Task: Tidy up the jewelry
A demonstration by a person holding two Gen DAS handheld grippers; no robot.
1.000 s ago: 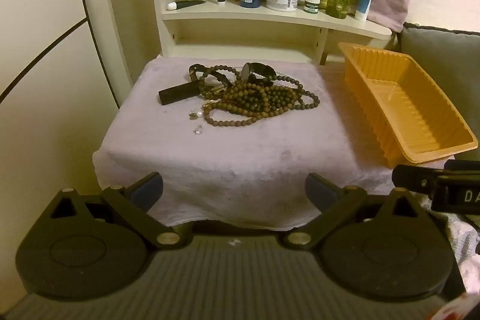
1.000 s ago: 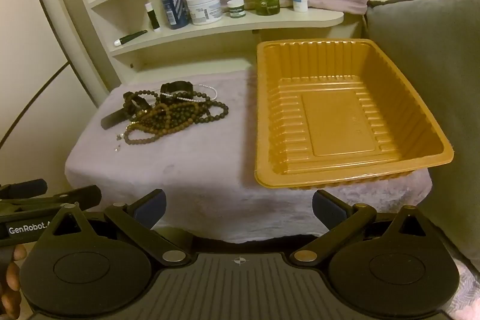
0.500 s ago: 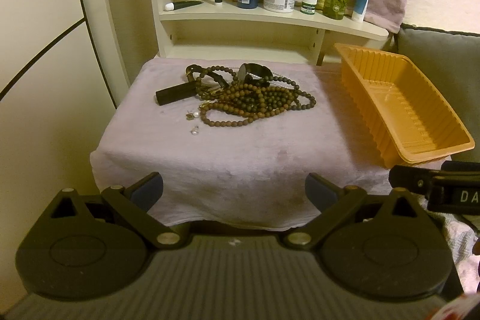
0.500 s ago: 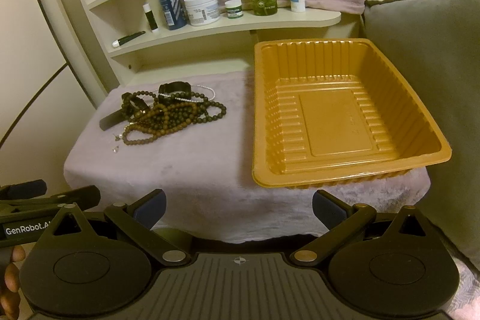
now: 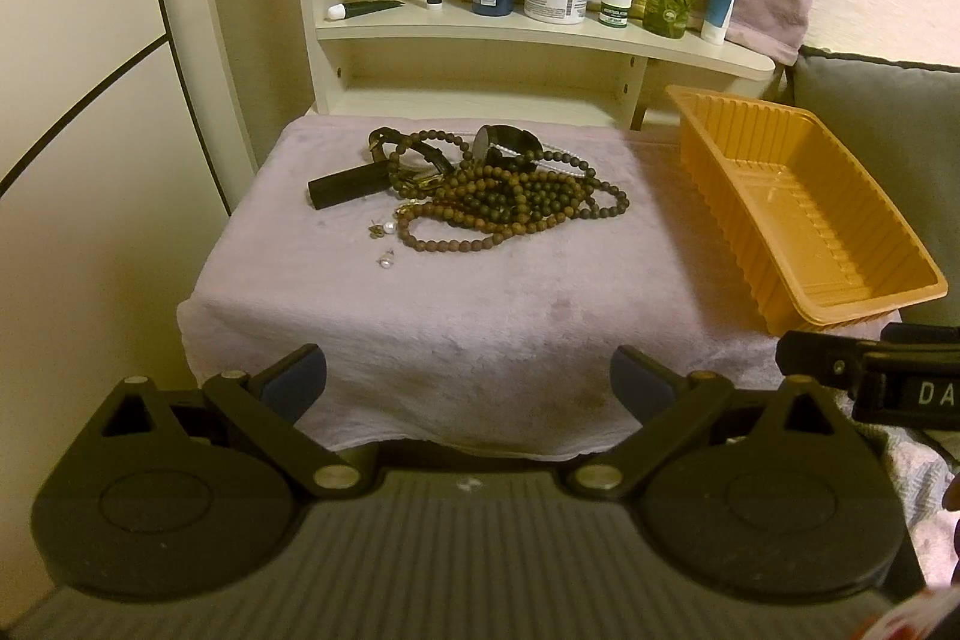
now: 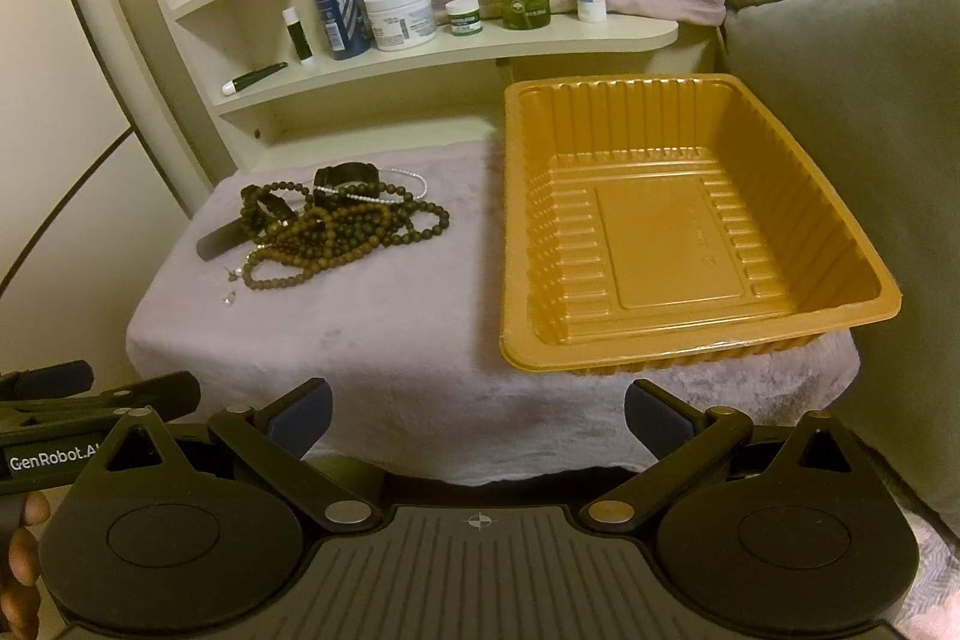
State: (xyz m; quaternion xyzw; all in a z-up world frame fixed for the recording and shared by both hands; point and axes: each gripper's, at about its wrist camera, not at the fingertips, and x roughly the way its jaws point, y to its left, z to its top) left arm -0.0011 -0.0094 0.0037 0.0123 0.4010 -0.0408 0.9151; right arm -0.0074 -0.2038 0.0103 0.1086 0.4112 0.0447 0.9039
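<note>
A tangled heap of brown and dark bead necklaces (image 5: pixel 510 202) (image 6: pixel 342 229) lies on a pale towel-covered table (image 5: pixel 456 304) (image 6: pixel 384 334), with a black watch (image 5: pixel 504 145) (image 6: pixel 345 175) and a black bar (image 5: pixel 345 187) at its edges. Two small pearl earrings (image 5: pixel 384 244) (image 6: pixel 231 283) lie left of the heap. An empty orange plastic tray (image 5: pixel 798 214) (image 6: pixel 666 226) sits on the table's right side. My left gripper (image 5: pixel 468 379) hangs open in front of the table edge, below the heap. My right gripper (image 6: pixel 477 409) is open too, held before the tray's near left corner.
A cream shelf (image 5: pixel 528 34) (image 6: pixel 456 52) behind the table carries bottles, jars and tubes, with a pink towel draped behind. A grey cushion (image 6: pixel 852 148) stands right of the tray. Each view shows the other gripper at its edge; a hand (image 6: pixel 24 550) holds the left one.
Both views have pulled back and drifted slightly, so the table and tray sit a little lower and smaller. The jewelry and tray have not moved; both grippers stay open.
</note>
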